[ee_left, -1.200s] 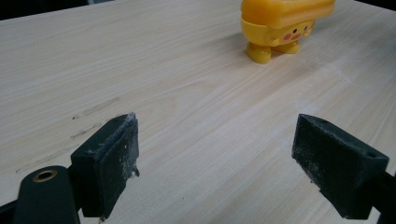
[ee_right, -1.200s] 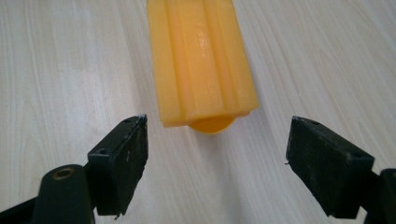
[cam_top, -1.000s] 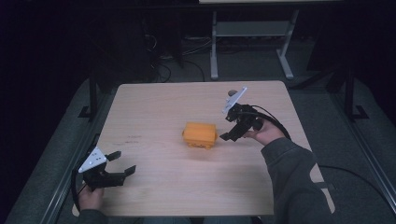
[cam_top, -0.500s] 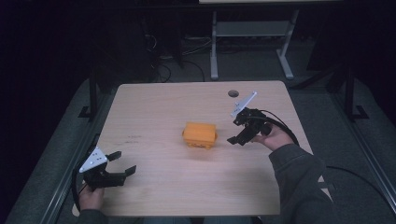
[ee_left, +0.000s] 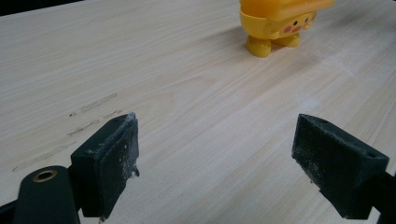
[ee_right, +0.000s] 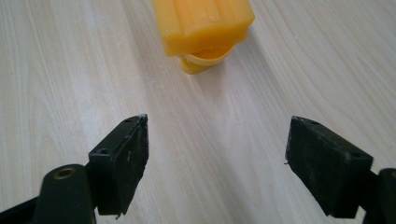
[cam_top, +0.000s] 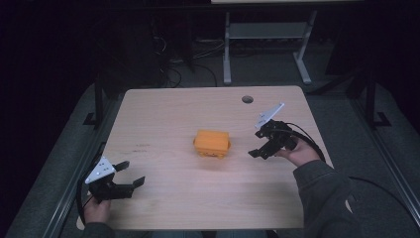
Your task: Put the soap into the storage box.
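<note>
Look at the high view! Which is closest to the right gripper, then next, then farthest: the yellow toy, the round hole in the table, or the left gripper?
1. Yellow toy, mid-table, just left of the right gripper.
2. Round hole, near the far edge.
3. Left gripper, at the near left corner.

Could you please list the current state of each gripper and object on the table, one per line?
Left gripper: open, empty, low over the near left part of the table.
Right gripper: open, empty, just right of the toy, not touching it.
Yellow plastic toy figure with a blocky orange top: standing upright on its feet at the table's middle, untouched.
Light wooden table: faint dark scuff marks left of the toy.
</note>
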### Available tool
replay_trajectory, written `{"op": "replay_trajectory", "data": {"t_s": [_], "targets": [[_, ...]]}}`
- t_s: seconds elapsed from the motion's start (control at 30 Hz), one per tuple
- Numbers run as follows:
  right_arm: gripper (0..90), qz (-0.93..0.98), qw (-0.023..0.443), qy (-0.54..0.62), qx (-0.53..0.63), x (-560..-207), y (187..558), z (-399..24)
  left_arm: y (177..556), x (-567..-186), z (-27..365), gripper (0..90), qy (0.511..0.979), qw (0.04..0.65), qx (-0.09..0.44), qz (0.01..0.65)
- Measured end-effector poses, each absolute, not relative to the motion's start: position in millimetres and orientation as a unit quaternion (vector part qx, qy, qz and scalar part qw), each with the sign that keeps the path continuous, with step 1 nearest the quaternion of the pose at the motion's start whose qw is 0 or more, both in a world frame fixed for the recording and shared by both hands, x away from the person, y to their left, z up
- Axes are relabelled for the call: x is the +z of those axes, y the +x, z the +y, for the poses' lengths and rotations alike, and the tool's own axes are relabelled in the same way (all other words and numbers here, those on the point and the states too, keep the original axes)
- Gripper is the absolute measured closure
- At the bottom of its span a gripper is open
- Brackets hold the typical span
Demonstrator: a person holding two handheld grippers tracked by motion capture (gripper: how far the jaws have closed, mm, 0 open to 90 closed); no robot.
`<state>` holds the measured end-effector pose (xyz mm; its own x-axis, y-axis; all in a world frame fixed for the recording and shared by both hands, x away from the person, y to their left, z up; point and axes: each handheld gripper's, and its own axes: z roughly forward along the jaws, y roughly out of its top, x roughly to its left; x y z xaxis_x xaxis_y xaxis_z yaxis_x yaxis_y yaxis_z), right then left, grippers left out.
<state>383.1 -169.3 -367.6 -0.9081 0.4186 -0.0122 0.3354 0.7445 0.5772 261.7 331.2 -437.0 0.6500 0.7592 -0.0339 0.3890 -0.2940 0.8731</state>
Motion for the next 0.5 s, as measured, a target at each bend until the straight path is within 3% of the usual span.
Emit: {"op": "replay_trajectory", "data": {"t_s": [0.5], "targets": [[20.7, 0.928, 0.066, 0.222, 0.291, -382.7, 372.0, -187.9, 261.8, -438.1, 330.2, 14.3, 0.781, 0.464, 0.197, 0.369]]}}
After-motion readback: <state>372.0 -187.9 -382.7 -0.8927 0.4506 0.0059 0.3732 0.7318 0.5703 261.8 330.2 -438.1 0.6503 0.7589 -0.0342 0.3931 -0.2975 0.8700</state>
